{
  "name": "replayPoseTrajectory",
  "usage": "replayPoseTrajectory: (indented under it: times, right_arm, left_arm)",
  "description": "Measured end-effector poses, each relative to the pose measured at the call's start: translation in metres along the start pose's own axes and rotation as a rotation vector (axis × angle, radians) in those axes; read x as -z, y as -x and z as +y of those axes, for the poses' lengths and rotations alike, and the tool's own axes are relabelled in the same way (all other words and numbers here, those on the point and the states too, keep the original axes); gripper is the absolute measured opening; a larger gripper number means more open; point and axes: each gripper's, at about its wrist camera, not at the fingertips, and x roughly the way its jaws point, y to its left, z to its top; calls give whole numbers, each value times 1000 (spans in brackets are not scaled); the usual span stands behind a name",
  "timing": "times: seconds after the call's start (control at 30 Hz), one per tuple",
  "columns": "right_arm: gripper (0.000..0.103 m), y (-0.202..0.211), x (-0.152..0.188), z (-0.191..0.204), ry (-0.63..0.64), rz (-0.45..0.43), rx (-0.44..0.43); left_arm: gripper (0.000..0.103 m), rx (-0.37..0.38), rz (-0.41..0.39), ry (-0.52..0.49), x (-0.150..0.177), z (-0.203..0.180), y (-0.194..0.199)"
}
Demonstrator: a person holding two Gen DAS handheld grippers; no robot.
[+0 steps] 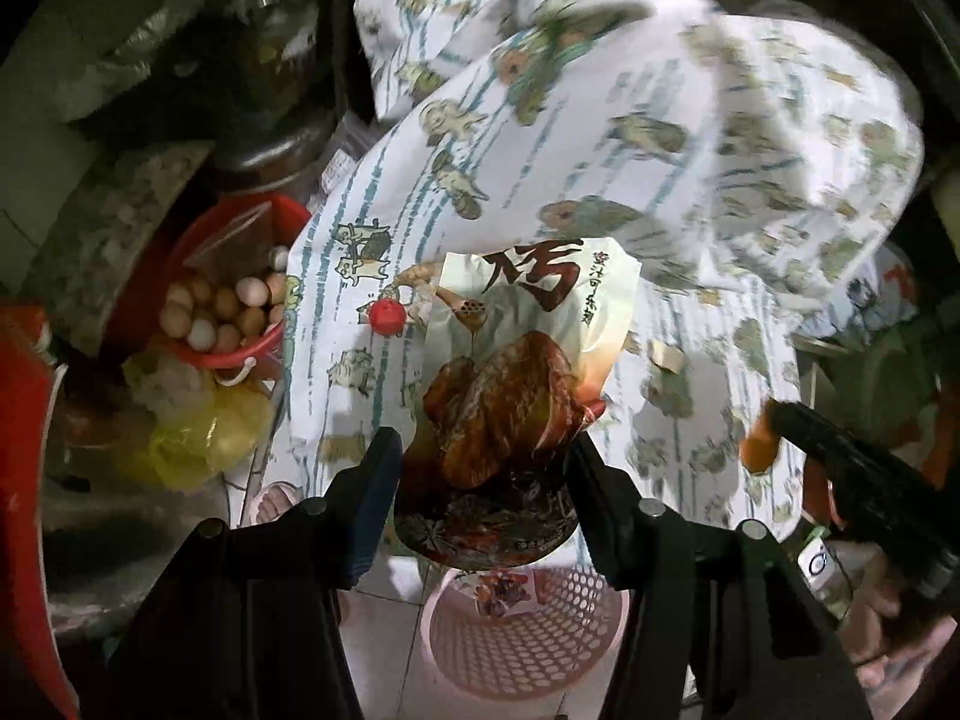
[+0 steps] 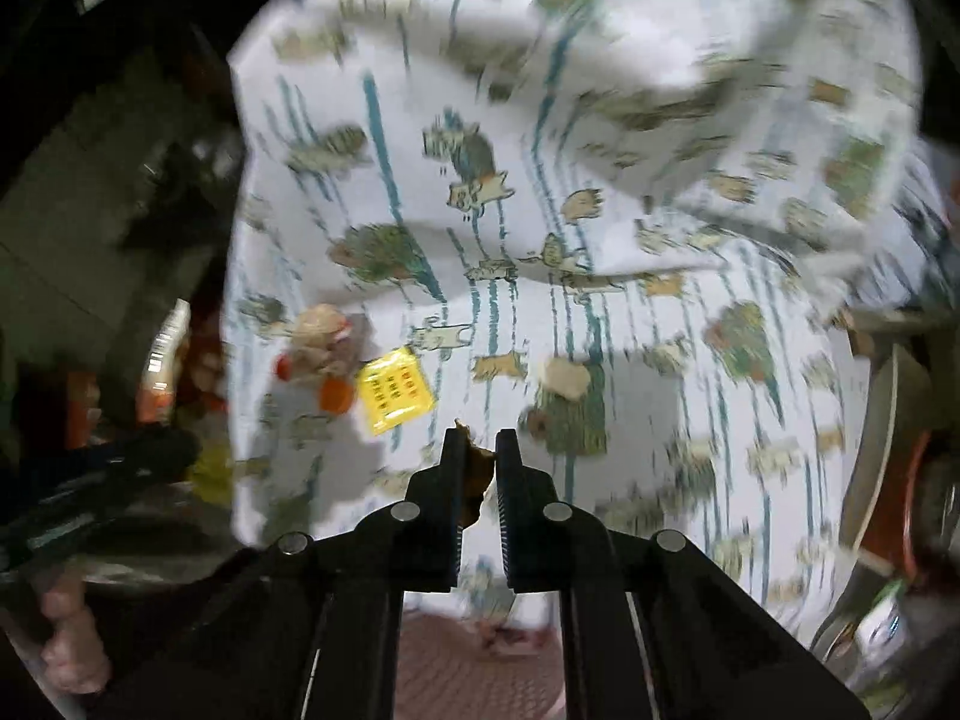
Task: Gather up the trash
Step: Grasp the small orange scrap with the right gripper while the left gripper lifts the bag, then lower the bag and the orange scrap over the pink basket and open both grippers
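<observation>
In the left wrist view my left gripper (image 1: 483,450) is open, and a roast-chicken snack wrapper (image 1: 510,384) hangs between its fingers above a pink perforated waste basket (image 1: 522,642) that holds another wrapper. A red bottle cap (image 1: 386,317) and a small beige scrap (image 1: 665,356) lie on the patterned tablecloth (image 1: 600,180). In the right wrist view my right gripper (image 2: 480,450) is shut on a small brown scrap (image 2: 477,474). A yellow packet (image 2: 396,390), crumpled orange-and-white wrappers (image 2: 321,360) and a beige scrap (image 2: 564,375) lie on the cloth (image 2: 600,210).
A red bucket of eggs (image 1: 225,306) and a yellow plastic bag (image 1: 198,426) sit left of the table. Jars stand behind. The right gripper's body (image 1: 858,474) shows at the right of the left wrist view. The right view is motion-blurred.
</observation>
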Motion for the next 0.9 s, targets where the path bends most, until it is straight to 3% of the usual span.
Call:
replayPoseTrajectory:
  times: [0.23,0.33,0.43,0.53,0.67,0.9]
  right_arm:
    - [11,100,77,15,-40,-179,-83]
    - [11,102,99,16,-45,-174,-116]
    - [11,86,112,11,-50,-167,-91]
    - [11,61,119,0,-81,-102,-80]
    - [11,40,124,-14,-137,-63,-47]
    - [11,24,126,-31,-188,-37,-66]
  left_arm:
    - [54,16,-66,-49,54,-15,42]
    - [54,42,-77,-60,69,-21,47]
    - [54,72,-61,-53,80,-25,35]
    - [54,87,-19,13,89,-22,19]
    - [55,153,41,-4,97,-25,-1]
    - [55,70,263,-64,134,-36,-89]
